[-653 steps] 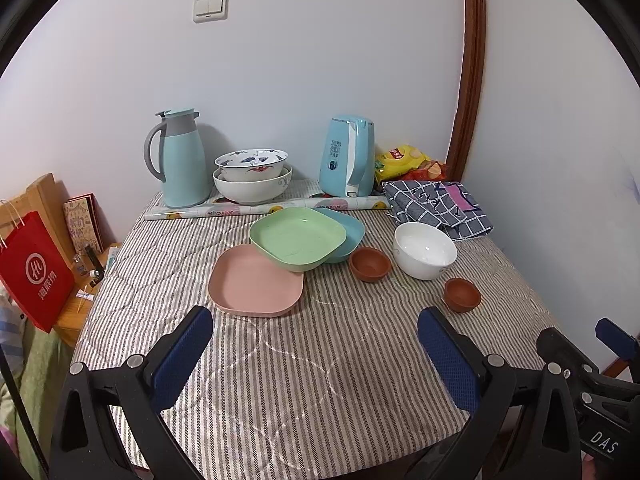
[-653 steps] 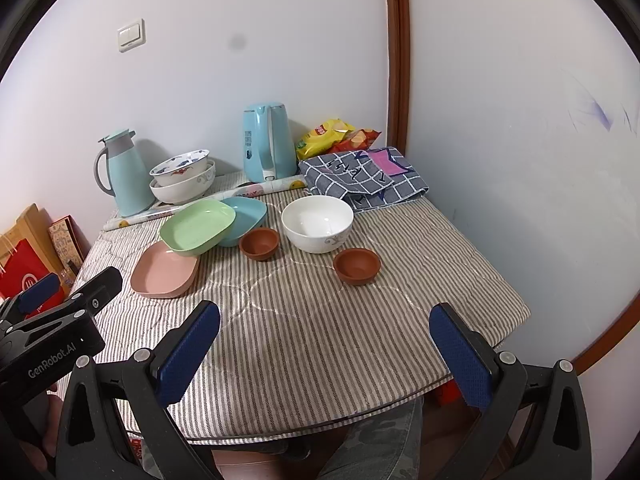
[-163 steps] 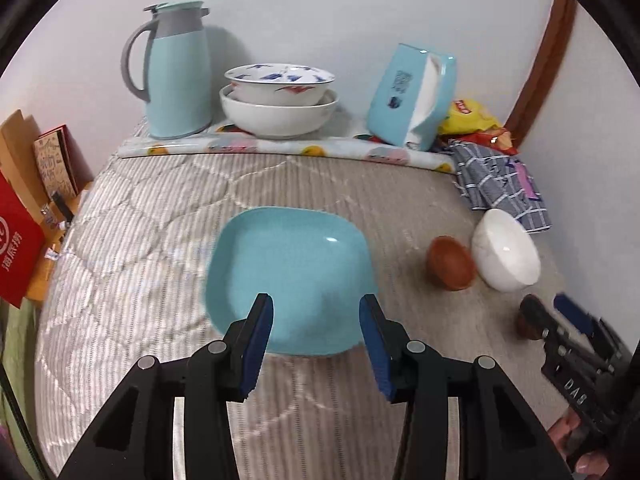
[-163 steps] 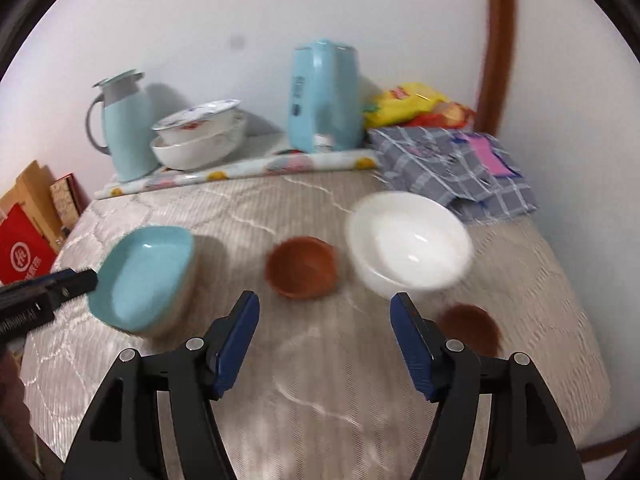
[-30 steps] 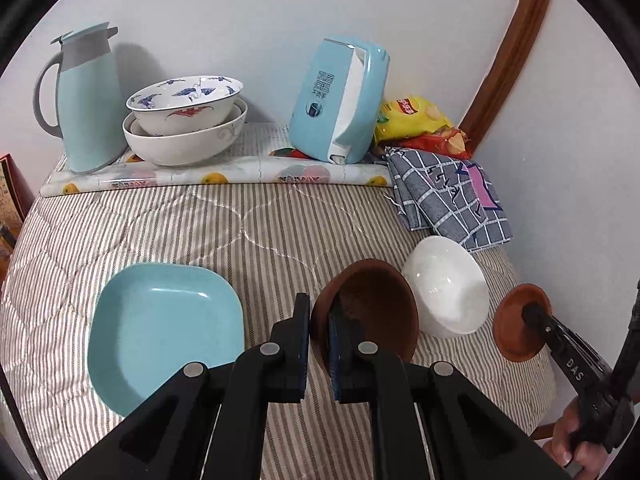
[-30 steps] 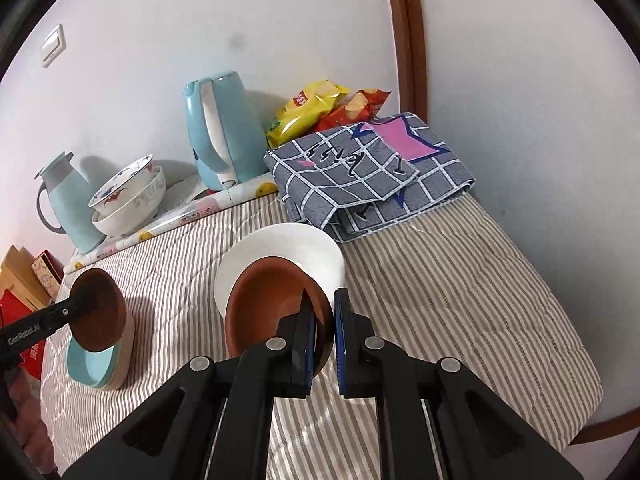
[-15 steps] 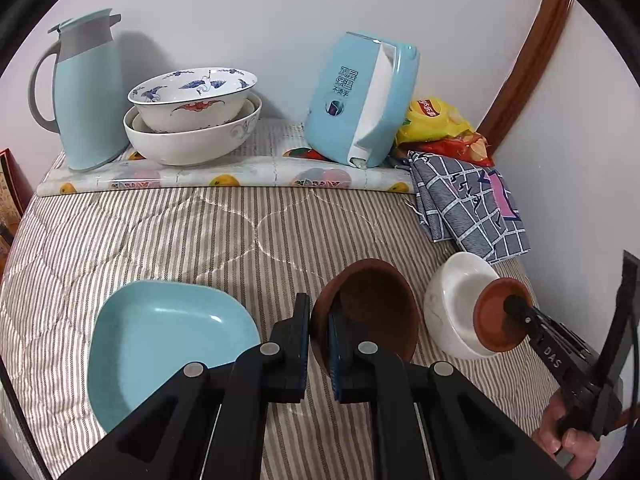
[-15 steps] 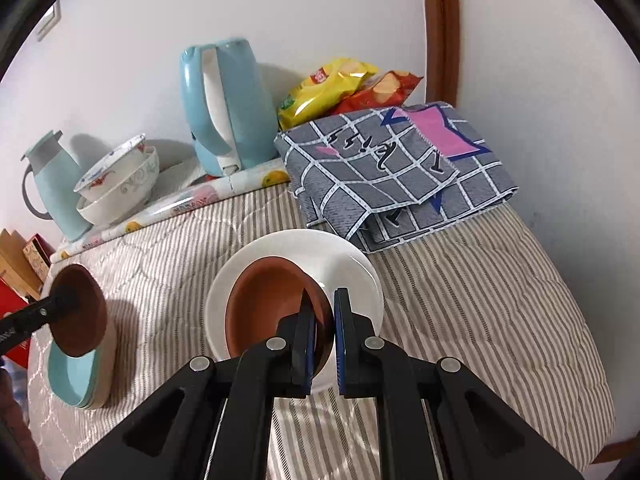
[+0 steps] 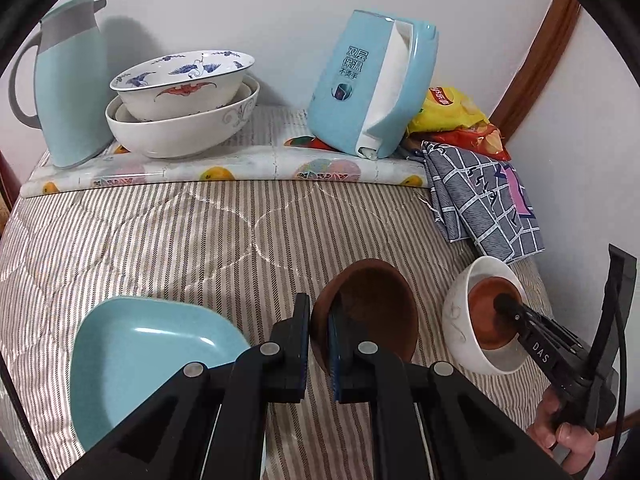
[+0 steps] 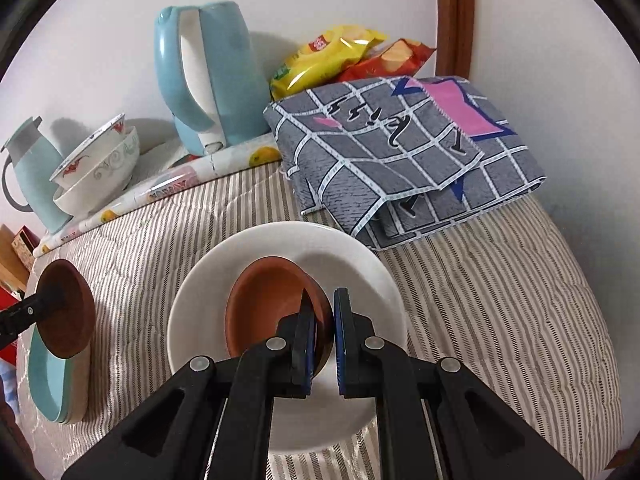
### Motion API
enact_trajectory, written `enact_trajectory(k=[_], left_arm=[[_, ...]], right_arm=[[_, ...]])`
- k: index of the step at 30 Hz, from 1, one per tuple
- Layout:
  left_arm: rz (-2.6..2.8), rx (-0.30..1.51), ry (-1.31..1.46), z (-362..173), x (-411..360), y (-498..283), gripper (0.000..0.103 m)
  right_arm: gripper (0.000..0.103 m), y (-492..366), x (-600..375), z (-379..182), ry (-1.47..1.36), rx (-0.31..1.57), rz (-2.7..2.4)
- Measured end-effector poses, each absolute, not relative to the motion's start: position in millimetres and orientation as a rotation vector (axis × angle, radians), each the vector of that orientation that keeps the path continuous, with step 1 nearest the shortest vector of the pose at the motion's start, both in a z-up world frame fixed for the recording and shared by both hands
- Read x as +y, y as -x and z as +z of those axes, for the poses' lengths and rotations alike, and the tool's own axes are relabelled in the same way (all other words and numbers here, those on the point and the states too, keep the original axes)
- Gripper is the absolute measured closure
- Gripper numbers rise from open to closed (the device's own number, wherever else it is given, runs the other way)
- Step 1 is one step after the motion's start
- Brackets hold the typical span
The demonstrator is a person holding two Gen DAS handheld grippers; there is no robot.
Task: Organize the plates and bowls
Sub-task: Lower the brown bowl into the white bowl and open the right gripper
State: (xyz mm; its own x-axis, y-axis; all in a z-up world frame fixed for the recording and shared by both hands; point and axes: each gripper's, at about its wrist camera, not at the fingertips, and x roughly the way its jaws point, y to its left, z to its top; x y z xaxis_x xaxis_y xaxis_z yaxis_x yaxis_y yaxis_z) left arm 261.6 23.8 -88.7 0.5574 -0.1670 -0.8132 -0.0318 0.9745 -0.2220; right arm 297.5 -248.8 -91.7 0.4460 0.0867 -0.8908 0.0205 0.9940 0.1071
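one view shows hand [image 9: 568,438] only

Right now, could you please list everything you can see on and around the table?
small bowls: 2, brown, one in each gripper; right one inside white bowl
white bowl: 1, right front
plates: stacked, blue on top, left front
big bowls: 2, nested, back
jug: 1, blue, back left
kettle: 1, blue, back
snack bags: 2, yellow, red
cloth: 1, grey
left gripper: shut
right gripper: shut
hand: 1
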Motion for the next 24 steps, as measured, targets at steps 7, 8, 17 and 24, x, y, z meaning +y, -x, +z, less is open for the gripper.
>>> enact_trajectory(k=[7,8,17,24], left_arm=[[-0.086,0.993,0.213,-95.4,19.7,-271.9,0.094],[-0.089,0.994,0.214,-96.0,18.8,-273.0,0.094],[-0.111,0.999,0.212,-99.2,13.0,-278.5,0.094],[-0.111,1.001,0.211,-98.8,19.0,-275.2,0.094]], right_arm=[[0.094,-302.0,-249.6,-98.3,-0.100,1.135,0.051],[0.094,-302.3,-249.6,-99.3,-0.100,1.136,0.052],[0.095,-307.5,-239.7,-100.3,-0.018,1.152,0.069],[0.092,-311.1,-232.6,-106.7,0.106,1.175,0.040]])
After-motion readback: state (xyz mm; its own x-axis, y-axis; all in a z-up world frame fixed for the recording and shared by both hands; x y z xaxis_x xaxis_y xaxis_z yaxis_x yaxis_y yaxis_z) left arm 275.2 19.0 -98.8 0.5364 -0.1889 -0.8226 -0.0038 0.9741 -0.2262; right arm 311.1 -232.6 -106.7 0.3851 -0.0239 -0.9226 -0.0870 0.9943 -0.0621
